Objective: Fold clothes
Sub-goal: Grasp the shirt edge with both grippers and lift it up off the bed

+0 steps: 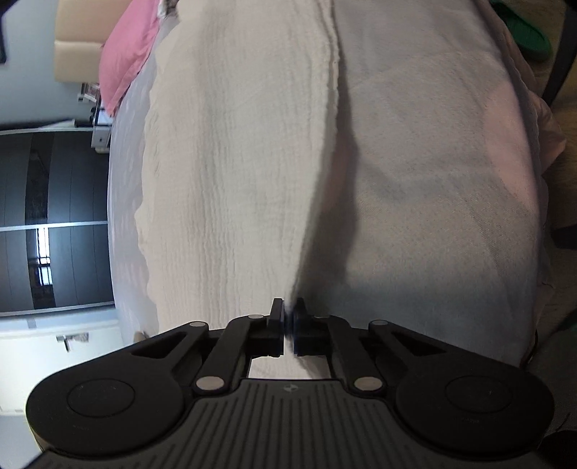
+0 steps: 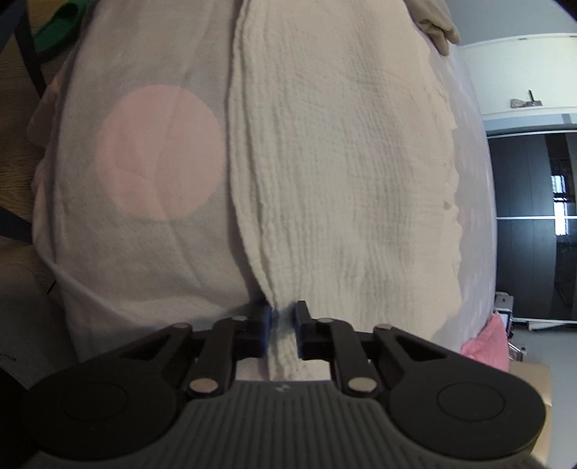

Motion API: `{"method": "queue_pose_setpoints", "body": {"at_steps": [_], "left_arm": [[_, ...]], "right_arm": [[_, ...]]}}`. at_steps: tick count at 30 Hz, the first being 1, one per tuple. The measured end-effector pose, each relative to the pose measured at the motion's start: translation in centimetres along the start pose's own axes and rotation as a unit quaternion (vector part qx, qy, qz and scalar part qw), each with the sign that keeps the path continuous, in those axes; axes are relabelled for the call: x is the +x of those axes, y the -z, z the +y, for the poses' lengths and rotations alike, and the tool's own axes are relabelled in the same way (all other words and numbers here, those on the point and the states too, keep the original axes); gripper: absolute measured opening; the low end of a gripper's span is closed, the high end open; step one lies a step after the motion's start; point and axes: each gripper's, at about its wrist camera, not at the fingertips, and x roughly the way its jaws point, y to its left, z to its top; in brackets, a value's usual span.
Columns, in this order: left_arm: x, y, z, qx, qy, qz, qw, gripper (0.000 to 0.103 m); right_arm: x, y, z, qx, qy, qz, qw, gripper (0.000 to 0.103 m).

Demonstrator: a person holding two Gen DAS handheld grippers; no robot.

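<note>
A white crinkled cloth (image 1: pixel 234 162) lies spread on a bed, with its layered edge running down the middle of both views. My left gripper (image 1: pixel 288 317) is shut on that edge near one end. My right gripper (image 2: pixel 283 317) is shut on a bunched fold of the same cloth (image 2: pixel 342 162) at its other end. The cloth's edge is lifted a little and casts a shadow on the sheet in the left wrist view.
The bed sheet (image 2: pixel 144 252) is pale with a pink round spot (image 2: pixel 158 151). A pink pillow (image 1: pixel 126 54) lies at the bed's far end. A green object (image 1: pixel 523 29) lies on the floor beside the bed. A dark wardrobe (image 2: pixel 533 223) stands past the bed.
</note>
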Motion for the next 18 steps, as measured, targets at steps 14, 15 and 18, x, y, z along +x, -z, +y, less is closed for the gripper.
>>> {"method": "queue_pose_setpoints", "body": {"at_steps": [14,15,18], "left_arm": [[-10.6,0.3,17.3,-0.379,-0.003,-0.078,0.9219,0.001],[-12.1,0.3,18.1,-0.394,-0.007,-0.092,0.9143,0.001],[-16.2,0.6,19.9,-0.421,-0.018,-0.126,0.898,0.001]], "right_arm": [[-11.5,0.3,-13.5,0.295,0.112,-0.039,0.948,0.005],[-13.1,0.4,-14.0,0.306,0.113,-0.056,0.944,0.005],[-17.3,0.3,-14.7,0.318,0.126,-0.085,0.936,0.005]]}}
